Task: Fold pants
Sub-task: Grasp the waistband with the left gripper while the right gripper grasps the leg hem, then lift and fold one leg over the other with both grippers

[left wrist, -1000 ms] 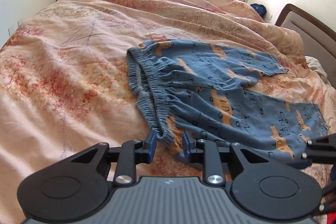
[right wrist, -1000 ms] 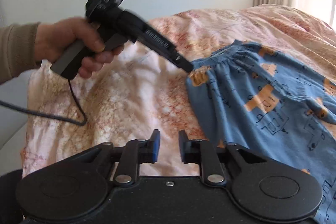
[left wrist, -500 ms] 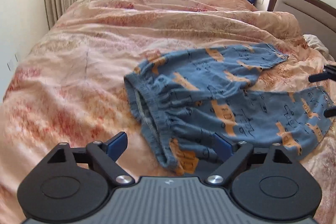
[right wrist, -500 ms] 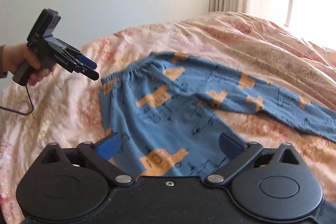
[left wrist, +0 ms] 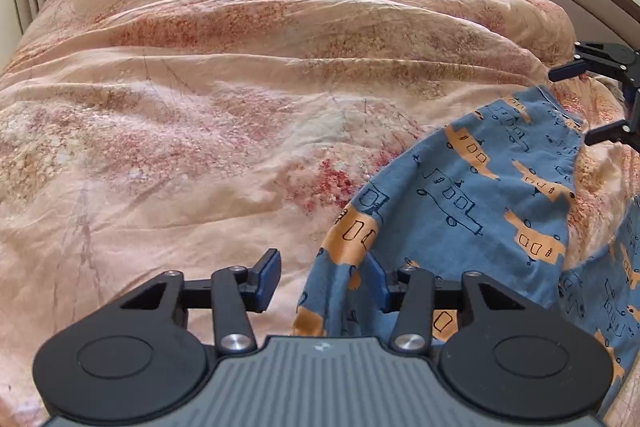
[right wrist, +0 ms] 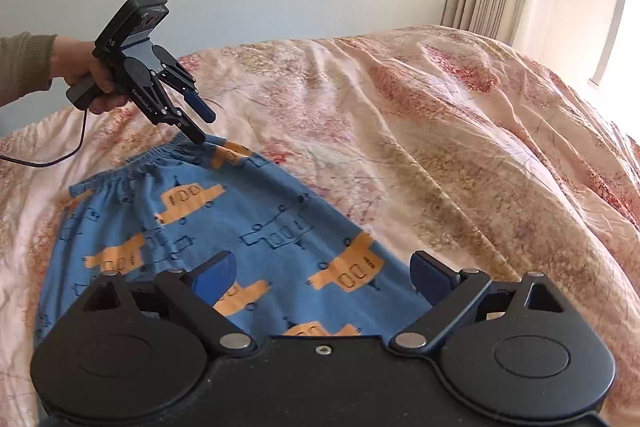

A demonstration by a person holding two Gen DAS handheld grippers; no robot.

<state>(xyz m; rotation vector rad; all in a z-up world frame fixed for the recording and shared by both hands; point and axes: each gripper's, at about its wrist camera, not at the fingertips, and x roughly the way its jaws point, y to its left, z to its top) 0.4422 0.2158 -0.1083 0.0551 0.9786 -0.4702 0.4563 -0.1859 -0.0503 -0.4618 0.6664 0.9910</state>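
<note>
Regrasp step: pants (right wrist: 224, 227) flat on bed (left wrist: 200, 107). Left gripper (left wrist: 320, 281) closing over waistband corner, not yet pinched; right gripper (right wrist: 320, 273) wide, closing, empty. Next: pinch both edges, fold.

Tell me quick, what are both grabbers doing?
Left gripper: closing around the pants edge, not pinching yet.
Right gripper: wide open, closing, holding nothing.
</note>
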